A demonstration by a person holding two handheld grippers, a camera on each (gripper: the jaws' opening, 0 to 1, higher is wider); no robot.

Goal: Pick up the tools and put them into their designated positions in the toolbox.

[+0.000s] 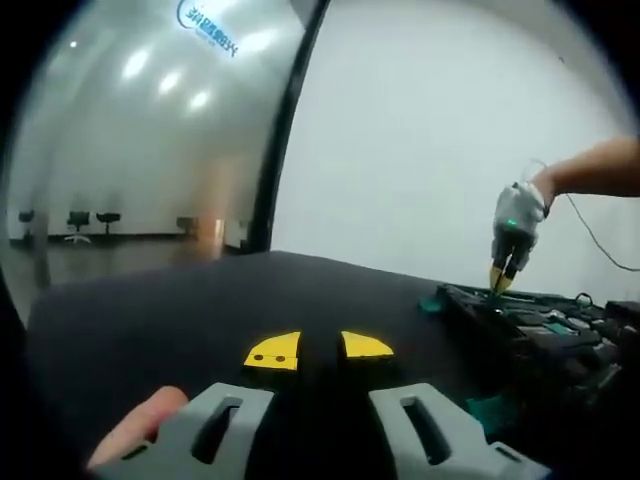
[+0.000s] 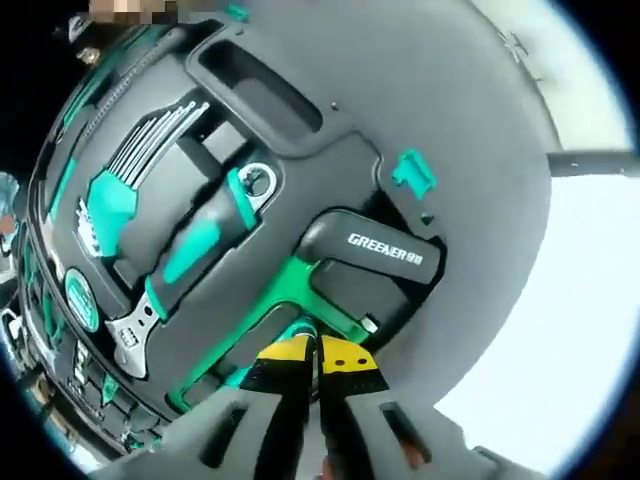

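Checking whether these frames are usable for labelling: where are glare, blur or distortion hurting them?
Left gripper view: ceiling lights glare on the glossy grey wall panel, fisheye bends its black frame edge, and the open dark toolbox is dim. Right gripper view: bright white background washes out, yet the silver hex keys stay sharp.

Light: bright, even, from overhead.
Glare: ceiling lamps mirrored on glass partition point(image 1: 150, 120); white wall point(image 1: 420, 130) washed out.
Table point(image 1: 150, 320): dark, little detail.
Toolbox point(image 2: 300, 180): sharp centrally, slightly soft.
Edges: strong fisheye bending, blur at margins.
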